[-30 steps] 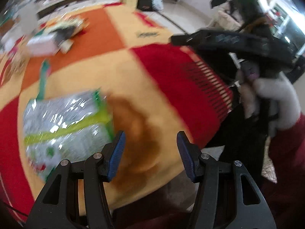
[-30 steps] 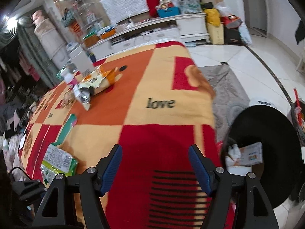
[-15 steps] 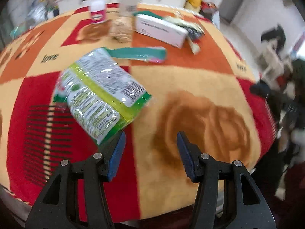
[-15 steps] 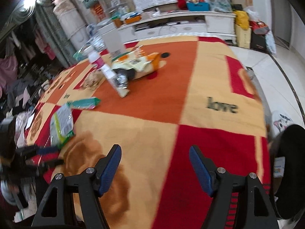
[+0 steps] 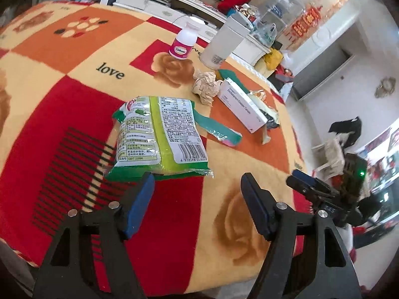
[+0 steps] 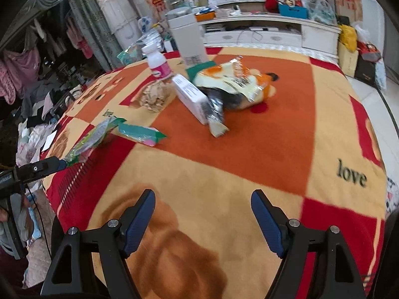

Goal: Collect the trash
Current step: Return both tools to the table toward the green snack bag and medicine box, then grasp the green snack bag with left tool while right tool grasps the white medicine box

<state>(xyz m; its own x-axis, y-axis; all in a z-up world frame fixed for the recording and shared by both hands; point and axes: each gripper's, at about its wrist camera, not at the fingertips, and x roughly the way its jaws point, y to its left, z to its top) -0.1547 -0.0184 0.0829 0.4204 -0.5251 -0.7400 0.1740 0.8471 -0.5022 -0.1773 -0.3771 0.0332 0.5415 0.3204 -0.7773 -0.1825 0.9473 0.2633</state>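
Opening left claw (image 5: 197, 204) just short of green packet's (image 5: 159, 134) near edge.

Woven "love" on the red, orange and cream checked blanket (image 5: 74, 94); "Caltrate" on the white bottle's pink label (image 5: 185, 42); barcode digits starting "6 918598" on the green-and-white plastic snack bag (image 5: 159, 134).

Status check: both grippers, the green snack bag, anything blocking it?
Left gripper and right gripper opening, both empty. Green snack bag flat on blanket, just ahead of left. Nothing blocking.
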